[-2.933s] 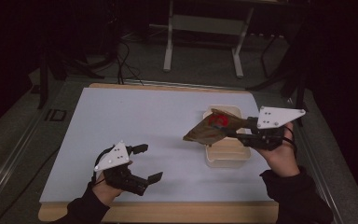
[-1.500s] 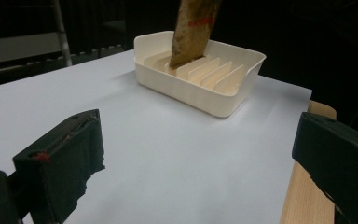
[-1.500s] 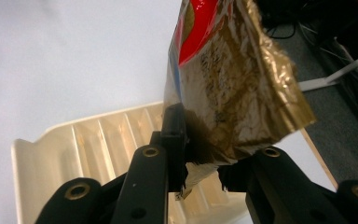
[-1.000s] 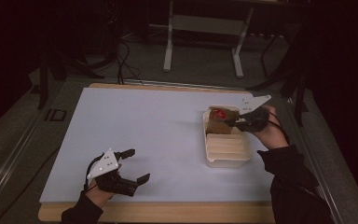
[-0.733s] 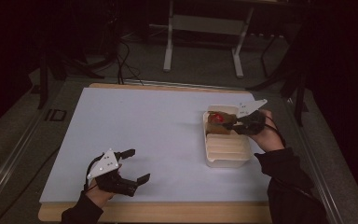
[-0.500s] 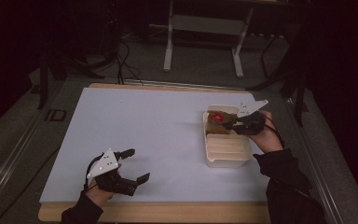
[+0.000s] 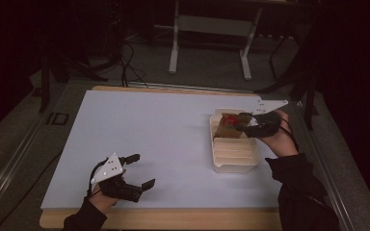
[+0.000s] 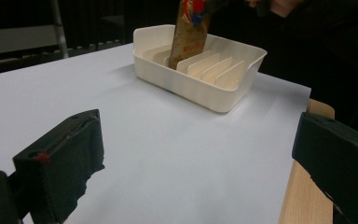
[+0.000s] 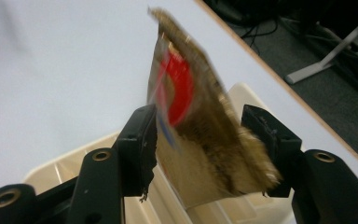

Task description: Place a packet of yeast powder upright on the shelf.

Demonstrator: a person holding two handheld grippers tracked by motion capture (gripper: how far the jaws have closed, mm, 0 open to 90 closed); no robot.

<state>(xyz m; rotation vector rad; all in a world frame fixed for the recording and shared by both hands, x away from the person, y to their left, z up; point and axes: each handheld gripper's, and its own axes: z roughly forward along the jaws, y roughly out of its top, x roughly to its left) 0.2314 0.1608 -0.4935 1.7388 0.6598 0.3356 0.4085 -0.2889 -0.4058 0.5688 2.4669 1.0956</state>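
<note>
A gold-brown snack packet [image 7: 229, 124] with a red mark stands tilted in the far slot of a white divided tray [image 7: 236, 163] at the table's right. My right gripper [image 7: 244, 124] hovers over that end of the tray. In the right gripper view the packet [image 9: 196, 126] is blurred and sits between the two widely parted jaws of the right gripper [image 9: 203, 135], above the tray [image 9: 51, 177]. My left gripper [image 7: 144, 169] rests open and empty near the front left edge. The left gripper view looks past its own left gripper [image 8: 196, 154] at the tray [image 8: 200, 88] and packet [image 8: 191, 32].
A white sheet [image 7: 149, 130] covers the table, with a wooden rim [image 7: 173, 219] along the front. The tray's nearer slots [image 7: 235, 151] hold nothing. Grey stand legs [image 7: 209, 29] and cables lie on the dark floor beyond the far edge.
The right gripper carried the packet from above the tray's left side down into the far slot, and its jaws have parted. The left gripper drew back slightly toward the front edge.
</note>
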